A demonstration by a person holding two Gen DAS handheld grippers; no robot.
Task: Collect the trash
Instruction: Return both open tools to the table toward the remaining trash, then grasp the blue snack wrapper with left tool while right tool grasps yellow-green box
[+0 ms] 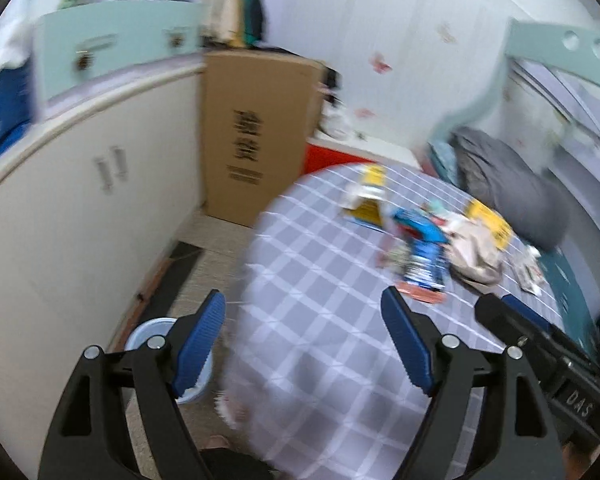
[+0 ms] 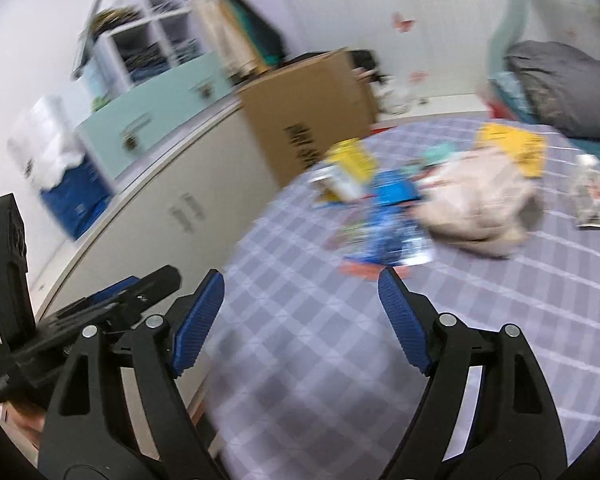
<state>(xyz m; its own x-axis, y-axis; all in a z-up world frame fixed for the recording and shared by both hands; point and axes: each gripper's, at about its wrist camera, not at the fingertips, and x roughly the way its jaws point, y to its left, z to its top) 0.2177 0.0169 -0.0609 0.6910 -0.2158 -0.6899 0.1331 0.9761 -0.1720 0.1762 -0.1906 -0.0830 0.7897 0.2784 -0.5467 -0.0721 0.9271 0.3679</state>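
Note:
Trash lies in a heap on a bed with a grey checked sheet (image 1: 316, 296): a blue snack wrapper (image 1: 424, 256), yellow packets (image 1: 370, 188), a crumpled beige bag (image 1: 474, 248) and a small clear wrapper (image 1: 528, 268). The same heap shows in the right wrist view: blue wrapper (image 2: 388, 236), beige bag (image 2: 480, 204), yellow packet (image 2: 512, 148), clear wrapper (image 2: 588, 196). My left gripper (image 1: 302, 306) is open and empty, short of the heap. My right gripper (image 2: 300, 286) is open and empty, just before the blue wrapper. Both views are blurred.
A light blue bin (image 1: 156, 332) stands on the floor left of the bed. White cabinets (image 1: 80, 208) line the left side, with a tall cardboard box (image 1: 256, 132) beyond. A grey pillow (image 1: 512, 184) lies at the bed's far end.

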